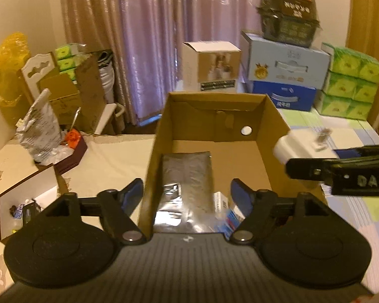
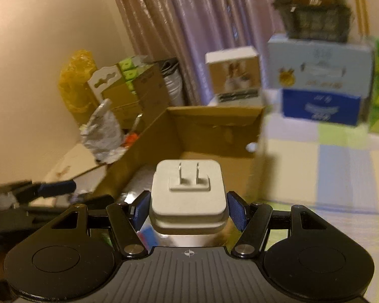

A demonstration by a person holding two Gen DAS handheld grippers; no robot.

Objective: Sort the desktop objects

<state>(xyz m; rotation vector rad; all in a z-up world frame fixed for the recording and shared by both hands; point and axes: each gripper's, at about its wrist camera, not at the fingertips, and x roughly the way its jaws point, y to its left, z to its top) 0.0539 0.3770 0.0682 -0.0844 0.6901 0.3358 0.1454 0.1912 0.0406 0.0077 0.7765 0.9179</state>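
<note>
The open cardboard box (image 1: 209, 131) is the landmark and the largest thing on the counter (image 1: 108, 156). Behind the box hangs a curtain (image 1: 144, 38); behind it to the right stand stacked blue cartons (image 1: 285, 75) and green tissue packs (image 1: 351, 80), and a white carton (image 1: 212, 65) sits directly behind it. Left of the box lies a crumpled silver bag (image 1: 40, 131), with a small open tray (image 1: 20, 204) nearer on the same side.

Inside the box a grey foil pouch (image 1: 187, 181) lies flat on the floor at its near end, with small blue-and-white packets (image 1: 227, 212) beside it.

The left gripper (image 1: 187, 192) hangs over the near edge of the box, its fingers (image 1: 132, 192) spread wide and holding nothing.

The right gripper (image 2: 188, 209) is at the right wall of the box, above the rim, its fingers (image 2: 236, 212) closed against both sides of a white plug (image 2: 188, 192), prongs pointing up and away from the camera.
</note>
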